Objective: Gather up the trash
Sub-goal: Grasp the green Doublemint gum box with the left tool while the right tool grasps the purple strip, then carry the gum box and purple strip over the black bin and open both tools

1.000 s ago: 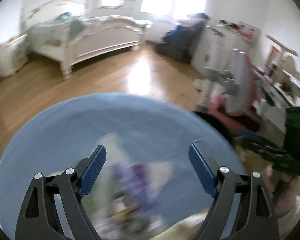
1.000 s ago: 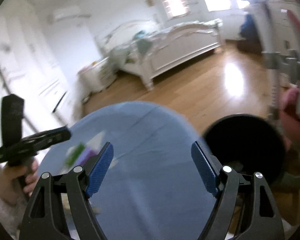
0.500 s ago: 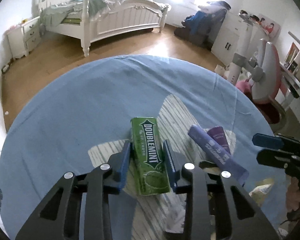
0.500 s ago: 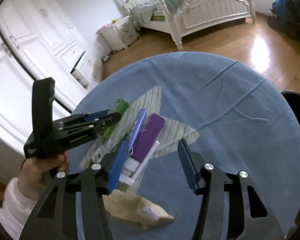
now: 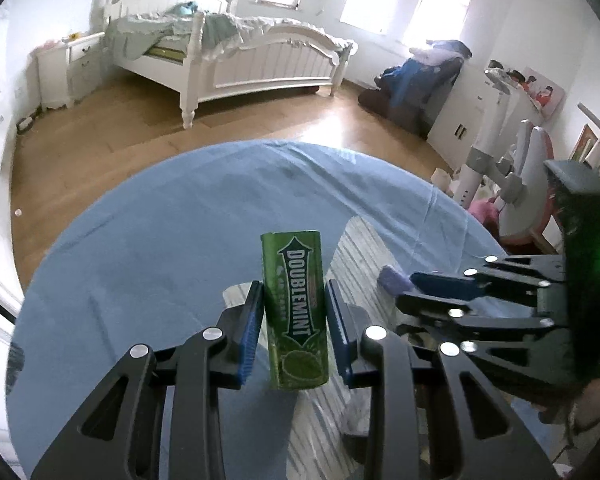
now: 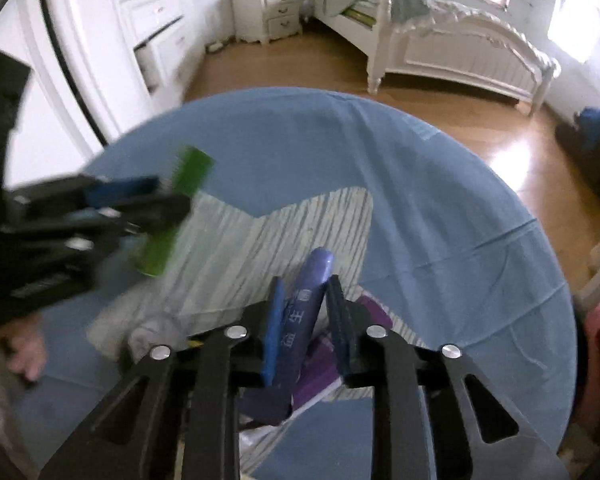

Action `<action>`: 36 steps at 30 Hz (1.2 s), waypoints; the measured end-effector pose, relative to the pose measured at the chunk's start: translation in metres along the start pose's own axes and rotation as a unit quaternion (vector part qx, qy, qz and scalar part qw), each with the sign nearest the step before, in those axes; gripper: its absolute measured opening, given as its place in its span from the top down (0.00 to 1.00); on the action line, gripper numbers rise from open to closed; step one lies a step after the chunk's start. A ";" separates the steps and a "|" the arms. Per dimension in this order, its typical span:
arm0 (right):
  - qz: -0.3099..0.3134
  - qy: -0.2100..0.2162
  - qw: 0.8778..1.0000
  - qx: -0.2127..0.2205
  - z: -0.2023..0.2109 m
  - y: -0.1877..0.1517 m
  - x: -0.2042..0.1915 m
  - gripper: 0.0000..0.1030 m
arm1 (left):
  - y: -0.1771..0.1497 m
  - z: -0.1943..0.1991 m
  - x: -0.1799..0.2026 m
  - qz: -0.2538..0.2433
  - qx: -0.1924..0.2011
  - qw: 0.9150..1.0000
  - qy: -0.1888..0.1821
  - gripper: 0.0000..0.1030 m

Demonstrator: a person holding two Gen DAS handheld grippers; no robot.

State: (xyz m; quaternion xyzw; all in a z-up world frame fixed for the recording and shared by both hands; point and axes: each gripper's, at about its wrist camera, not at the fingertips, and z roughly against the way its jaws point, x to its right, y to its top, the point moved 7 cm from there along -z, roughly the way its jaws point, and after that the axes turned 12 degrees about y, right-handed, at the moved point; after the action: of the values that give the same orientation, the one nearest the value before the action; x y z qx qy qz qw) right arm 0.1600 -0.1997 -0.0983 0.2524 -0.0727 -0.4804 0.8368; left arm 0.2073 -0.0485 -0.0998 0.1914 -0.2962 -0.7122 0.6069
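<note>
Both hand-held grippers [image 5: 294, 330] w/ trash [image 5: 296, 308]

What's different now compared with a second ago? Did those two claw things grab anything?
Both came down over the table and their jaws have just been closing. The left gripper now clamps the green gum pack; the right gripper clamps the blue-purple packet. The striped wrapper stays on the table.

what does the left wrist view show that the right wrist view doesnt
Only the left wrist view: the Doublemint label on the gum pack, clamped in the left gripper, and the pink chair. Only the right wrist view: the blue stick, clamped in the right gripper whose jaws have just been closing, and a purple packet beneath. Both: table, bed, both grippers.
</note>
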 end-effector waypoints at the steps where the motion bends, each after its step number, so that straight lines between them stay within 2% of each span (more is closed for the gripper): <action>1: 0.002 0.000 1.000 0.004 0.003 -0.003 -0.001 0.85 | 0.001 0.004 0.000 0.001 0.004 1.000 0.001 0.70; 3: -0.004 0.007 1.000 0.023 0.012 -0.003 0.000 0.91 | 0.003 0.009 0.004 0.004 0.006 1.000 -0.005 0.70; 5: -0.024 0.040 0.997 0.061 0.033 -0.003 0.003 0.91 | 0.006 0.017 0.012 0.004 0.011 1.000 -0.014 0.70; 8: -0.049 0.072 0.988 0.130 0.076 -0.005 0.015 0.91 | 0.012 0.033 0.034 -0.006 0.026 0.999 -0.035 0.70; 10: -0.065 0.077 0.981 0.166 0.104 -0.010 0.028 0.91 | 0.017 0.042 0.053 -0.021 0.038 0.998 -0.046 0.70; 14: -0.102 0.048 0.964 0.241 0.168 -0.033 0.071 0.91 | 0.028 0.060 0.106 -0.053 0.055 0.994 -0.079 0.70; 20: -0.157 -0.023 0.940 0.303 0.239 -0.091 0.144 0.91 | 0.040 0.076 0.205 -0.092 0.062 0.983 -0.149 0.70; 26: -0.210 -0.083 0.920 0.322 0.271 -0.155 0.214 0.91 | 0.050 0.064 0.322 -0.122 0.041 0.966 -0.223 0.70; 30: -0.237 -0.113 0.914 0.311 0.264 -0.189 0.249 0.91 | 0.056 0.053 0.383 -0.131 0.036 0.956 -0.261 0.70; 32: -0.248 -0.120 0.912 0.305 0.260 -0.203 0.265 0.91 | 0.056 0.040 0.405 -0.131 0.029 0.956 -0.262 0.70; 36: -0.264 -0.120 0.909 0.299 0.245 -0.213 0.288 0.91 | 0.052 0.008 0.423 -0.124 0.005 0.960 -0.253 0.70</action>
State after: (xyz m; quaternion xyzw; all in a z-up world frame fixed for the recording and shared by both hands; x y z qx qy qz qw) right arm 0.0596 -0.6155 -0.0271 0.4411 -0.2430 -0.6662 0.5501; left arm 0.1612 -0.4652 -0.0232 0.0430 -0.4173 -0.8056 0.4185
